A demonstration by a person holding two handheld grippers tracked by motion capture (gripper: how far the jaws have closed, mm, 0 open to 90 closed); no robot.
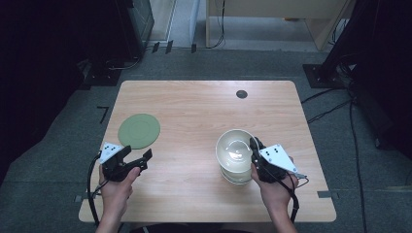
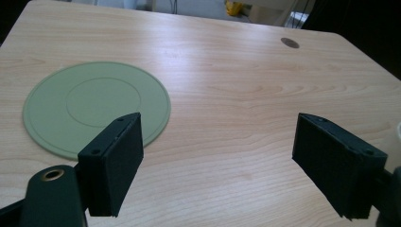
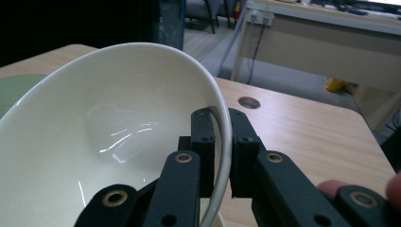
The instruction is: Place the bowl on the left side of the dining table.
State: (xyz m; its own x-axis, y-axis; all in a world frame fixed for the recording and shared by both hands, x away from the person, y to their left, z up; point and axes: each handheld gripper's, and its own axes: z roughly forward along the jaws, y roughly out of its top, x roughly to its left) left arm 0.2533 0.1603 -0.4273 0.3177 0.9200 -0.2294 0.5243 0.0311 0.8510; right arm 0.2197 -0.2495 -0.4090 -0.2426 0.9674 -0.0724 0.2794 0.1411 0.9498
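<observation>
Bowl: centrally, we see a cream bowl [image 1: 235, 148] at the right front part of the surface [image 1: 204, 107], tilted, its opening turned up and toward the left — it sits over another pale bowl [image 1: 233, 175] beneath it, whose rim shows at the near side.
Right hand-held gripper: we find the right hand-held gripper [image 1: 254, 145] clamped on the bowl's right rim; in the right gripper view one jaw lies inside the wall and one outside, the thin rim [image 3: 226, 142] pinched between them.
Right hand: the right hand [image 1: 274, 187] holds that tool from the near edge.
Left hand-held gripper: we see the left hand-held gripper [image 1: 137, 154] at the left front, jaws wide apart and holding nothing, bare wood between them in its own view.
Left hand: the left hand [image 1: 116, 187] grips its handle.
Mat: a round green mat [image 1: 139, 130] lies flat on the surface just beyond the left tool — well apart from the bowl.
Surface: light wood, with a dark round grommet [image 1: 241, 94] near the far edge.
</observation>
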